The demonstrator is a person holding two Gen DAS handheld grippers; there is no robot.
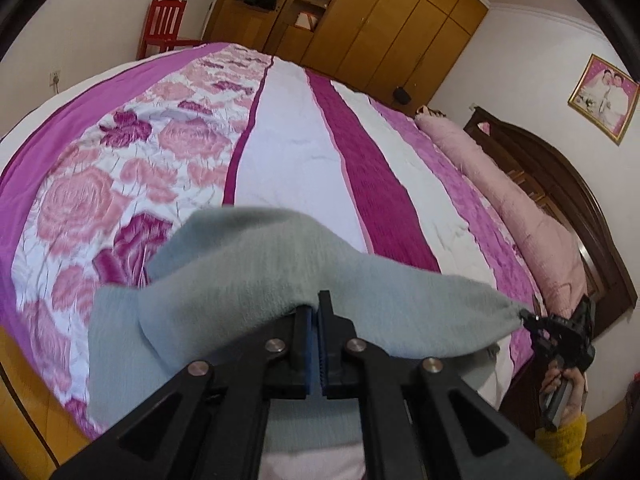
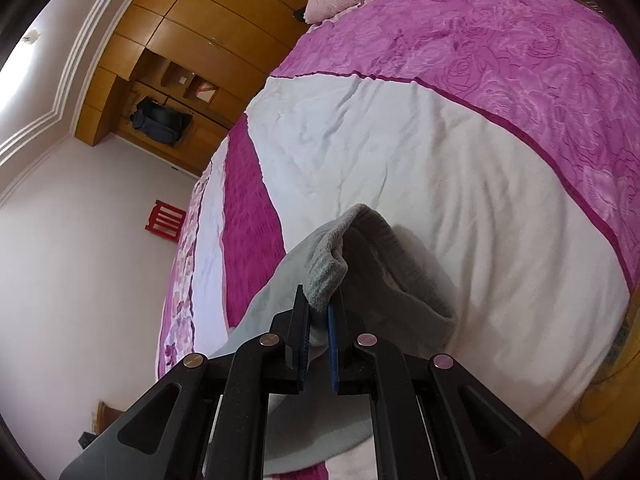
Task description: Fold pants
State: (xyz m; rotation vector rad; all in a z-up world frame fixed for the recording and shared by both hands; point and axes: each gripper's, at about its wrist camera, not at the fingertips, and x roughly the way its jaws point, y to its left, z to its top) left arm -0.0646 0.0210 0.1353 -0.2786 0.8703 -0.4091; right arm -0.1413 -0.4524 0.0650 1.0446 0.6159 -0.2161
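Note:
Pale grey-green knit pants hang lifted over the near part of the bed, stretched between both grippers. My left gripper is shut on the pants' edge; the cloth drapes over its fingertips. In the left wrist view my right gripper pinches the far right corner of the pants, held by a hand in a yellow sleeve. From the right wrist camera, the right gripper is shut on a ribbed hem of the pants, which folds open beside it and casts a shadow on the cover.
The bed cover has pink, magenta and white stripes with roses. A long pink pillow lies by the dark wooden headboard. A wooden wardrobe and a red chair stand beyond the bed.

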